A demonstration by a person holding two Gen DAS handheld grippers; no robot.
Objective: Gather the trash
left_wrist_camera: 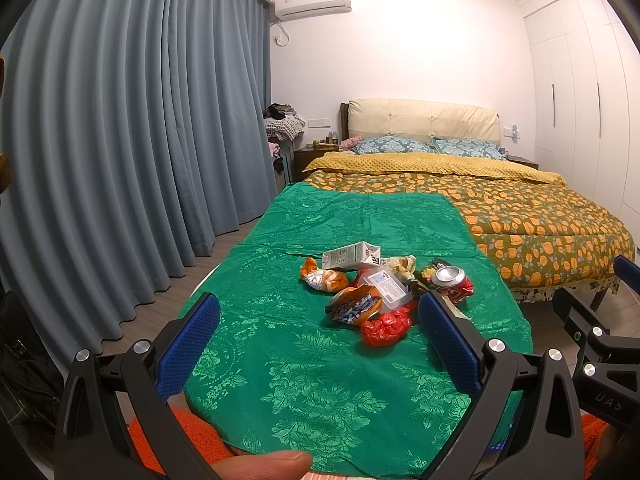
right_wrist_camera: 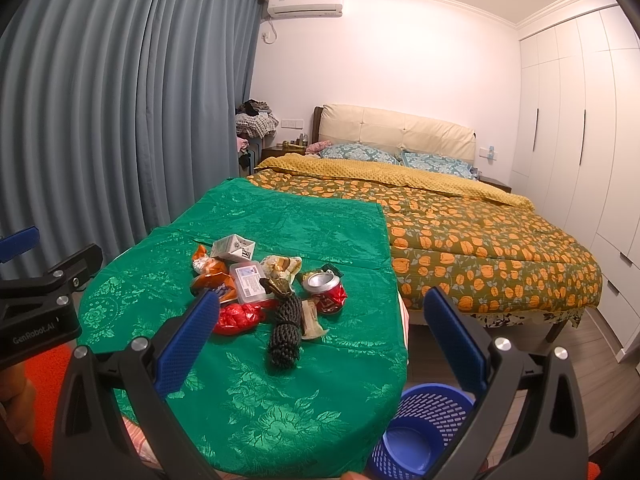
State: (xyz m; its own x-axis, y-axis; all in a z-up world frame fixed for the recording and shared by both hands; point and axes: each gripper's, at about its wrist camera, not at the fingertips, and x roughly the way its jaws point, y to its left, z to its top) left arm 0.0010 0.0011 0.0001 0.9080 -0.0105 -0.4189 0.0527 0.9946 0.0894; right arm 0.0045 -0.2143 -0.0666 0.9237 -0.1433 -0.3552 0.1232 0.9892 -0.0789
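In the left wrist view, the left gripper (left_wrist_camera: pixel 320 336) is seen spread wide and empty above the near part of the green tablecloth (left_wrist_camera: pixel 304 392). The trash pile (left_wrist_camera: pixel 380 288) lies ahead of it, shifted toward its right finger: a milk carton (left_wrist_camera: pixel 352 256) at the far side, a crumpled red wrapper (left_wrist_camera: pixel 386 326) nearest, and a crushed red can (left_wrist_camera: pixel 452 282) just beyond the right fingertip. The right gripper's frame is glimpsed at the right edge.

In the right wrist view, the right gripper (right_wrist_camera: pixel 322 336) is likewise seen released, with nothing between its fingers. The pile is found ahead and toward its left finger. A black cord bundle (right_wrist_camera: pixel 286 330) lies nearest, its long axis running roughly away from the gripper, so the fingers already straddle its width. The crushed can (right_wrist_camera: pixel 326 290) sits just beyond it. A blue mesh basket (right_wrist_camera: pixel 424 432) stands on the floor below and to the right of this gripper, beside the table edge.

The right gripper is judged nearer both cord and basket, so a forward reach followed by a rightward drop is suggested.
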